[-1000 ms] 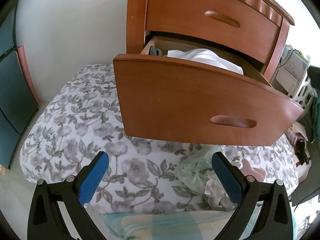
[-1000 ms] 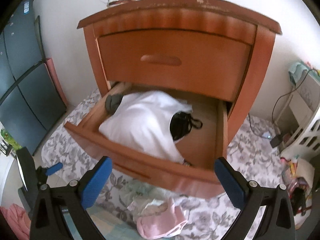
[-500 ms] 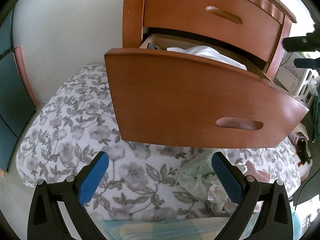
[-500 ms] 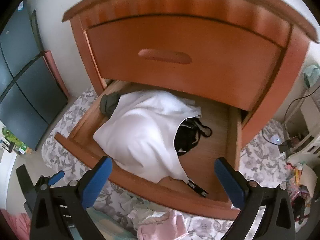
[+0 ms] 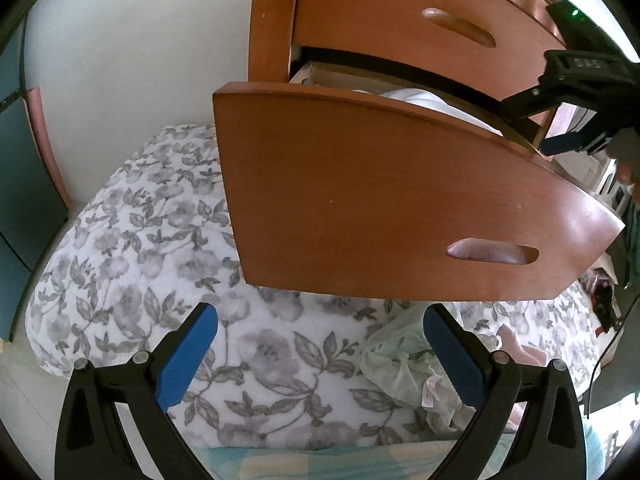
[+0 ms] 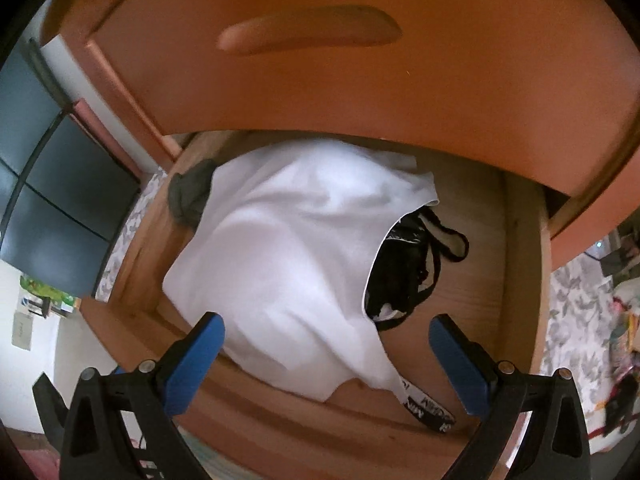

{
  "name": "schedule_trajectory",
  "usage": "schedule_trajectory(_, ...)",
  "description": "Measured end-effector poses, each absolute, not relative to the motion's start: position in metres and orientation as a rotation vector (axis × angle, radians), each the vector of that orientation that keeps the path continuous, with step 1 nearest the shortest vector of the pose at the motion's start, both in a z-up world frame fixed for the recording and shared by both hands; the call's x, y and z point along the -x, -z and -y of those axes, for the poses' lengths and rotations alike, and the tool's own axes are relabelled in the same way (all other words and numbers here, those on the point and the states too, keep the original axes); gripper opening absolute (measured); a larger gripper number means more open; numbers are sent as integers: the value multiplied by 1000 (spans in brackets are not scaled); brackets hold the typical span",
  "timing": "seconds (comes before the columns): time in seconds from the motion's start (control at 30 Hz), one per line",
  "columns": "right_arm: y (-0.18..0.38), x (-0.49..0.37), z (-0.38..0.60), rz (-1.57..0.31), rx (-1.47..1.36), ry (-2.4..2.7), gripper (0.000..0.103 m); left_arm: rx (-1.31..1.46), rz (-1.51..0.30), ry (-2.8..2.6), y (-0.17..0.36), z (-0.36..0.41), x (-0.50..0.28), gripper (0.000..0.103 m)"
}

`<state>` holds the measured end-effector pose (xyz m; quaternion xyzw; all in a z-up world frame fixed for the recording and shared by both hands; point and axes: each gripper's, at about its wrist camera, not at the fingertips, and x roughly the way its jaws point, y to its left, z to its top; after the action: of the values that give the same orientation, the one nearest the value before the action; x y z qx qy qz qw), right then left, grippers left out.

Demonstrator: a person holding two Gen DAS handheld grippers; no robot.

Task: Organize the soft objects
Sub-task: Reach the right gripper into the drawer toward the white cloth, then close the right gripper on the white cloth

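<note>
The lower drawer [image 5: 380, 208] of a wooden nightstand stands pulled open. In the right wrist view it [image 6: 520, 264] holds a white garment [image 6: 288, 264], a black garment [image 6: 404, 276] beside it and a dark grey sock [image 6: 190, 196] at the back left. My right gripper [image 6: 326, 356] is open and empty, just above the white garment; it also shows in the left wrist view [image 5: 576, 92]. My left gripper [image 5: 320, 348] is open and empty, low over the floral blanket [image 5: 132, 248]. A pale green garment [image 5: 404, 364] lies by its right finger, a pink one [image 5: 524, 354] further right.
The closed upper drawer [image 6: 320, 40] hangs close over the open one. A dark cabinet [image 6: 52, 184] stands at the left. A striped pastel cloth [image 5: 320, 460] lies at the near edge of the blanket. Clutter sits on the floor at the far right [image 6: 616, 320].
My right gripper has moved forward and down into the open drawer, close over the white garment. My left gripper has moved nearer the drawer front. Both stayed open.
</note>
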<state>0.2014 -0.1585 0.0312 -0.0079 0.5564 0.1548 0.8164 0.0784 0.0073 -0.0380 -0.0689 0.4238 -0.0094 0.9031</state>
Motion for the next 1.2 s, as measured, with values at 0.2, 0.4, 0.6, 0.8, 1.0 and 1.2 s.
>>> schedule_trajectory(0.2,-19,-216,157,-1246,-15,-360,98,157,-892,31,42,-8,-81,102)
schedule_trajectory(0.4,-14,-231,150,-1270,-52,-403,97,170,-903,35,45,-10,-83,102)
schedule_trajectory(0.6,-6,-246,146,-1292,-86,-410,96,183,-914,36,47,-13,-84,102)
schedule_trajectory(0.8,-4,-249,137,-1293,-139,-478,79,188,-925,41,49,-14,-86,102)
schedule_trajectory(1.0,-11,-250,138,-1249,-178,-490,57,194,-933,41,51,-15,-87,102)
schedule_trajectory(1.2,-9,-252,155,-1243,-255,-458,29,195,-937,42,51,-15,-87,102)
